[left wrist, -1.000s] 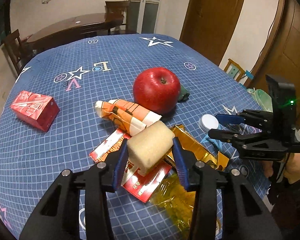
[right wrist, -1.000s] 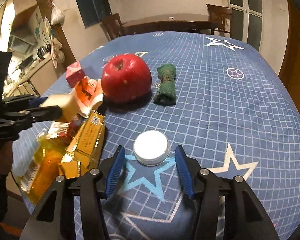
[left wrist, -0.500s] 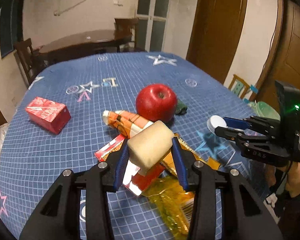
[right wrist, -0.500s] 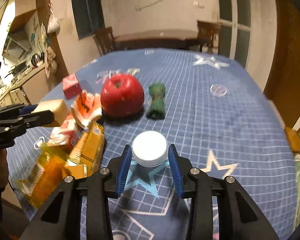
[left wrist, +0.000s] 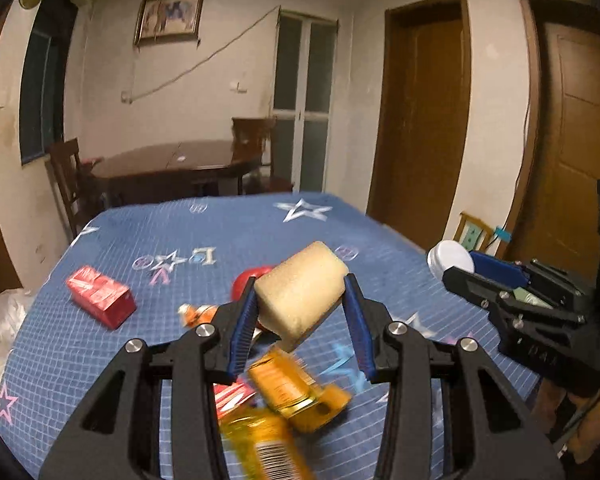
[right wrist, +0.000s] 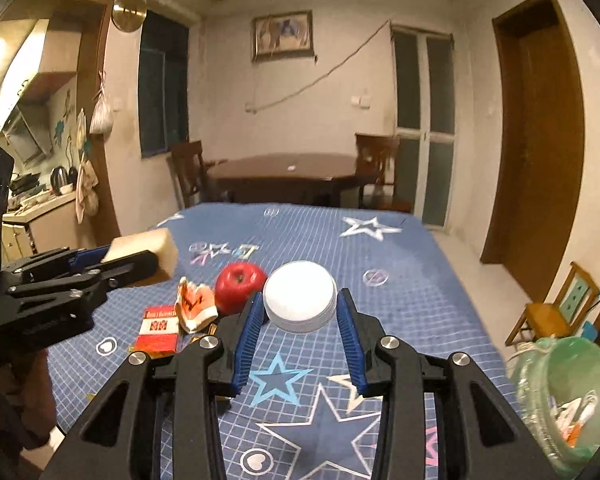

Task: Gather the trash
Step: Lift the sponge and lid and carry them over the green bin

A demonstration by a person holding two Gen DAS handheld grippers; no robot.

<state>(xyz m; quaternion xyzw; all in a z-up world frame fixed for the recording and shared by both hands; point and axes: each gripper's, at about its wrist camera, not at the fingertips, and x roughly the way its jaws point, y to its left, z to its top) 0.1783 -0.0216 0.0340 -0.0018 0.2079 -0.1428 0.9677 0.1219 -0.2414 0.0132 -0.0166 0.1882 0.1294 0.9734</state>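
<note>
Both grippers have come up off the cloth point(right wrist: 420, 280) with their loads: a second ago the sponge point(left wrist: 300, 290) sat low over the wrappers and the cap point(right wrist: 300, 297) lay on the cloth between spread pads; now each is carried in the air and the far wall fills the upper half of both views. The left gripper point(left wrist: 300, 316) is clamped on the sponge, which sits tilted between the blue pads and sticks out past the tips. The right gripper point(right wrist: 299, 334) has closed onto the cap, the pads pressing its ribbed rim on either side, the flat top facing up. Left below and behind the fingers on the cloth are the apple point(right wrist: 240, 287), the torn orange carton point(right wrist: 194, 306), the red packet point(right wrist: 158, 330), the yellow wrappers point(left wrist: 296, 396) and the red box point(left wrist: 100, 301). The green-lined bin point(right wrist: 572, 392) shows off to the right of the right fingers, below table level, with scraps already in it. That suggests the pickup step is done for these two pieces and the carry to the bin comes next; the right hand looks nearer to it than the left.
</note>
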